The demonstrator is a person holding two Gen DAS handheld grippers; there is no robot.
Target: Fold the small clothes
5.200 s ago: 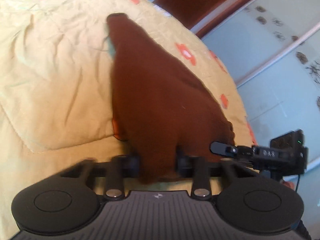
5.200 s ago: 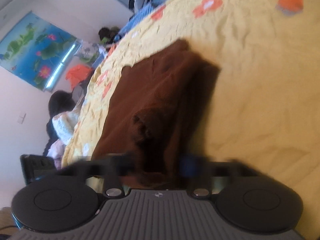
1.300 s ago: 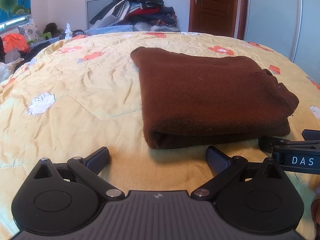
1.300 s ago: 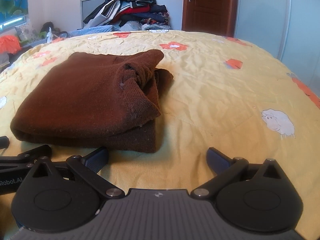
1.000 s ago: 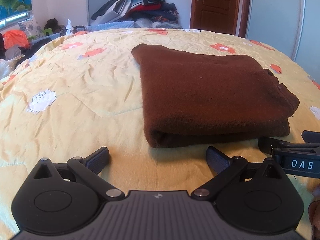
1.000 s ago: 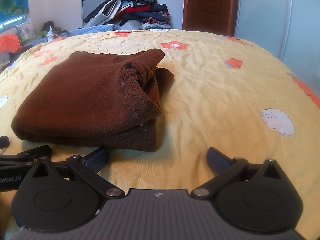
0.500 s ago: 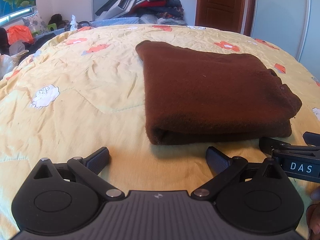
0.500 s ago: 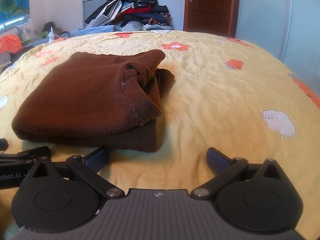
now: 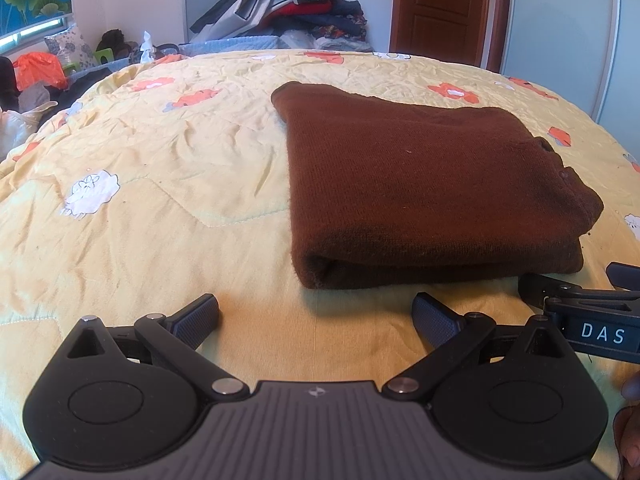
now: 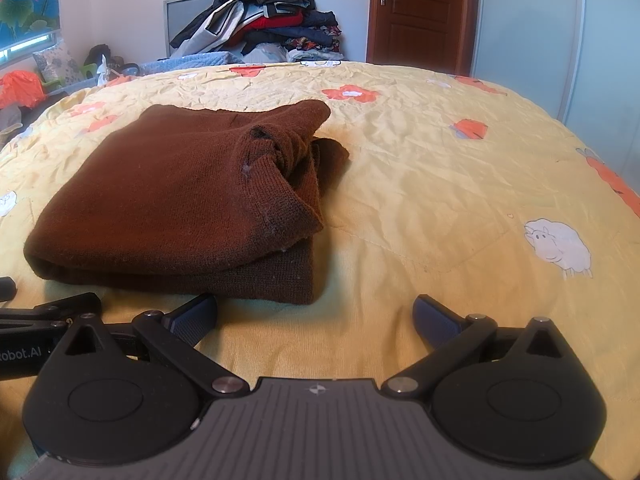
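Observation:
A brown knitted garment (image 9: 424,188) lies folded into a thick rectangle on the yellow bedspread (image 9: 160,184). In the right wrist view the same garment (image 10: 172,196) shows its bunched collar and sleeve end on the right side. My left gripper (image 9: 316,318) is open, just short of the garment's near fold, holding nothing. My right gripper (image 10: 316,316) is open too, in front of the garment's near right corner, with only bedspread between its fingers. The tip of the right gripper (image 9: 580,308) shows at the right edge of the left wrist view.
The bedspread (image 10: 460,200) carries orange flower and white sheep prints. A heap of clothes (image 10: 260,16) sits beyond the bed's far edge. A brown door (image 10: 420,16) and a pale sliding wardrobe (image 10: 560,32) stand behind. Orange bags (image 9: 38,70) lie far left.
Five seconds ago both grippers were shut on the brown garment; now both are open and the garment lies folded. Over the last second both grippers have hardly moved.

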